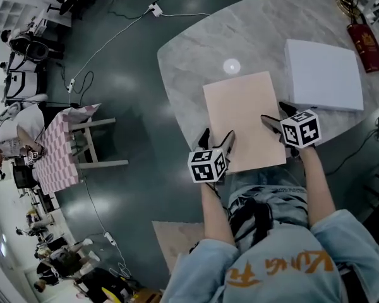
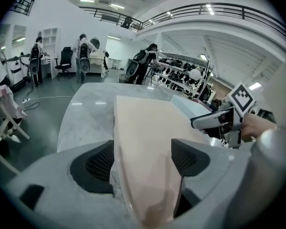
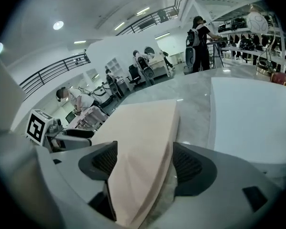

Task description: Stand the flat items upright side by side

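Both my left claw (image 1: pixel 216 137) and right claw (image 1: pixel 275 114) gape unclamped astride the flat pale-pink rectangular board (image 1: pixel 240 115) beside the flat white box (image 1: pixel 322 74), to upend it.

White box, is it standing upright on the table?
No, the white box lies flat on the table beside the beige board.
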Demonstrator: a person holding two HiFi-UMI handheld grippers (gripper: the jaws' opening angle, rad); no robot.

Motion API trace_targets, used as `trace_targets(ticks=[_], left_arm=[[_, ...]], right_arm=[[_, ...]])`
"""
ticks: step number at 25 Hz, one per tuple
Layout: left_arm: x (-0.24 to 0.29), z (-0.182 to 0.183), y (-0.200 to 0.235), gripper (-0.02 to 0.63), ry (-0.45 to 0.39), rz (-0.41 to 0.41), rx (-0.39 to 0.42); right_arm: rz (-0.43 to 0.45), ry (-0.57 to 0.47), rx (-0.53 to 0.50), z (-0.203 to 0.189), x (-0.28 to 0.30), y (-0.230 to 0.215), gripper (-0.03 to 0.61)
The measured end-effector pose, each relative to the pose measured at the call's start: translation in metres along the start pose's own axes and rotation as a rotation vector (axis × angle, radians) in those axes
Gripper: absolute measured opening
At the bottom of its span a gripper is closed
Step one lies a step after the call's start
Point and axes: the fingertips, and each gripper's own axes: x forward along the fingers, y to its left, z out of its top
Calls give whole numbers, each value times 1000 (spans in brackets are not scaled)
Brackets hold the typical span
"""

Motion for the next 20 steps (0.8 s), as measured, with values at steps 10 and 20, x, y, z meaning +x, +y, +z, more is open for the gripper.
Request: trace_targets(ticks=[10, 20], left_arm=[[19, -6, 4, 402, 90, -81, -62], [24, -9, 5, 410, 141, -96, -72]], right_arm=[[22, 79, 47, -7, 21, -6, 403], [54, 101, 73, -10, 29, -5, 399]])
